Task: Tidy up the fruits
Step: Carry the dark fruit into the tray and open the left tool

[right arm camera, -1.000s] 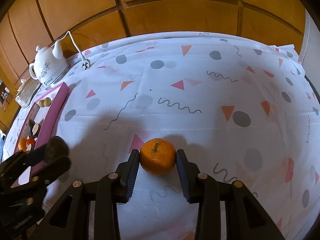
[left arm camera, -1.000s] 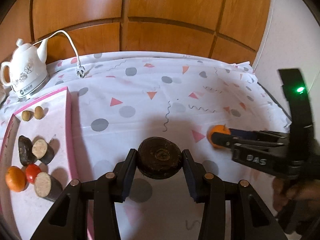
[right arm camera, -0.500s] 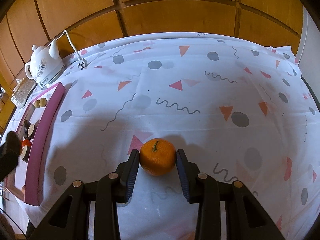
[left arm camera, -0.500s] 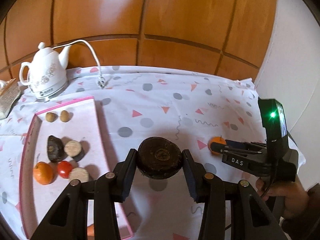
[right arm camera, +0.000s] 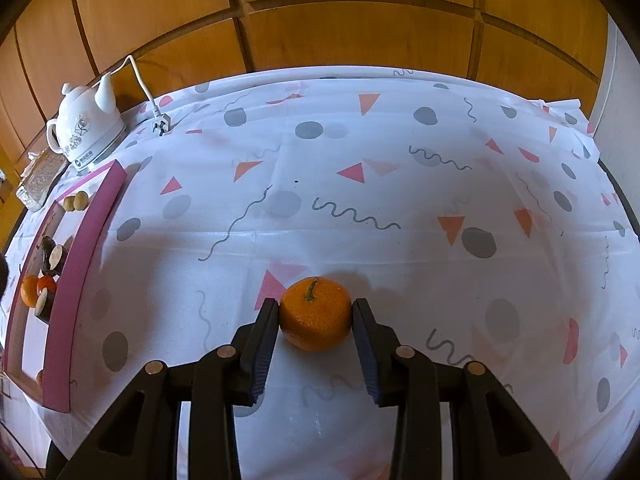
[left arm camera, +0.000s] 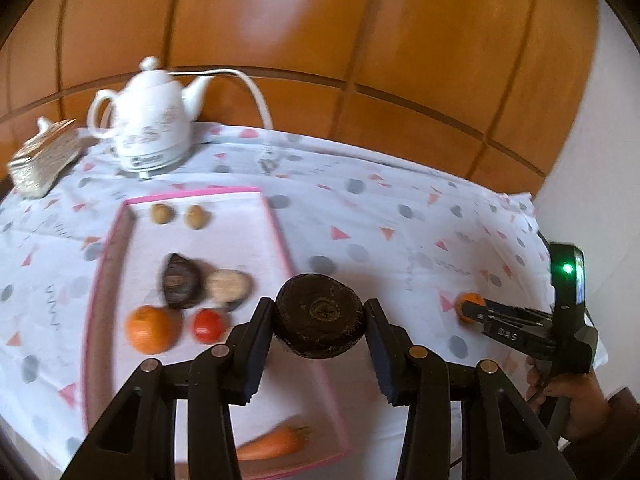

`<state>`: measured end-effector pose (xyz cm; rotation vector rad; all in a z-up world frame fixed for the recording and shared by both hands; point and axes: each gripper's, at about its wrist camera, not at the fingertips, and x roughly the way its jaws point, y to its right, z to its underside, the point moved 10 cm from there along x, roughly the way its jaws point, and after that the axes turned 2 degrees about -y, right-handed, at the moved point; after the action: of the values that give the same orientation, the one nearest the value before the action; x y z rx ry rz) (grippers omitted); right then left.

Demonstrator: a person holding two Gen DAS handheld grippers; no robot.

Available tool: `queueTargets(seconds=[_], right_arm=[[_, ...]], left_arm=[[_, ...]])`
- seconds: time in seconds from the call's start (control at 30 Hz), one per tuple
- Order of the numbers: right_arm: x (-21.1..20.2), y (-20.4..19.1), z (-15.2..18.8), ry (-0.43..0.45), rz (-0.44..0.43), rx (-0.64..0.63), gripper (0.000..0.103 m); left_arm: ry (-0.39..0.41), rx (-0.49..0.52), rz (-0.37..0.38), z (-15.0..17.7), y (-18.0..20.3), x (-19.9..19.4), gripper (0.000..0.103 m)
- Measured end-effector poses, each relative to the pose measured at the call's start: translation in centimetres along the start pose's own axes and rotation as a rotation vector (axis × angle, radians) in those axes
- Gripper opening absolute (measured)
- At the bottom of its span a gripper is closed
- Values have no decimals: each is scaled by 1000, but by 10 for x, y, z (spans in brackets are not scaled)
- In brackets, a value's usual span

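Observation:
My left gripper [left arm camera: 319, 308] is shut on a dark brown round fruit [left arm camera: 319, 322], held in the air over the right rim of the pink-edged tray [left arm camera: 276, 232]. On the tray lie an orange [left arm camera: 149, 329], a red tomato [left arm camera: 208, 325], two dark cut pieces [left arm camera: 182, 286], two small tan fruits [left arm camera: 161, 213] and a carrot [left arm camera: 272, 444]. My right gripper [right arm camera: 315, 306] is shut on a tangerine [right arm camera: 314, 320] that rests on the patterned tablecloth. It also shows at the right of the left wrist view, the right gripper [left arm camera: 474, 312] gripping that tangerine [left arm camera: 472, 300].
A white kettle [left arm camera: 152, 124] with its cord and loose plug [right arm camera: 160, 126] stands behind the tray, beside a silvery box [left arm camera: 44, 156]. Wood panelling runs behind the table. A person's hand [left arm camera: 576, 404] holds the right gripper at the table's right edge.
My left gripper has carried the dark fruit up and to the left, from the bare cloth to over the tray's right rim. The right gripper and tangerine have stayed put.

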<state>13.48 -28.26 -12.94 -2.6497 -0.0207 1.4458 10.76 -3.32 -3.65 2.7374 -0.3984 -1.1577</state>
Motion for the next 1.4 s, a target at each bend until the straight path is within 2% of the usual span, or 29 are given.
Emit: queueTargets(seconds=[0.3, 0.47, 0.57, 0.7, 0.77, 0.9, 1.0, 1.03, 1.1, 1.2, 1.33, 1.4], right_arm=[[-1, 1, 0, 19, -14, 0, 38], [-1, 1, 0, 23, -18, 4, 38], [-1, 1, 0, 22, -17, 1, 38], [-2, 1, 1, 21, -15, 0, 38], [-2, 1, 0, 21, -15, -1, 38], [-2, 1, 1, 18, -10, -4, 38], [-1, 1, 1, 15, -8, -6, 38], [-2, 1, 1, 15, -8, -5, 38], [-2, 1, 1, 14, -7, -6, 38], [-2, 0, 1, 14, -5, -5, 38], [-2, 1, 1, 21, -11, 7, 38], [-2, 2, 2, 25, -18, 14, 38]], left_arm=[[16, -176, -151, 15, -113, -31, 46], [1, -249, -190, 27, -143, -32, 46], [-8, -257, -191, 23, -145, -25, 46], [19, -260, -193, -1, -147, -17, 46], [24, -238, -180, -14, -144, -8, 46], [0, -200, -204, -26, -144, 18, 46], [-17, -191, -224, -28, -149, 32, 50], [-20, -193, -234, -27, -150, 33, 57], [-17, -207, -236, -26, -153, 33, 63], [-11, -212, -258, -21, -152, 26, 63], [-4, -204, -298, -10, -146, 14, 69], [2, -209, -292, -5, -142, 8, 69]])
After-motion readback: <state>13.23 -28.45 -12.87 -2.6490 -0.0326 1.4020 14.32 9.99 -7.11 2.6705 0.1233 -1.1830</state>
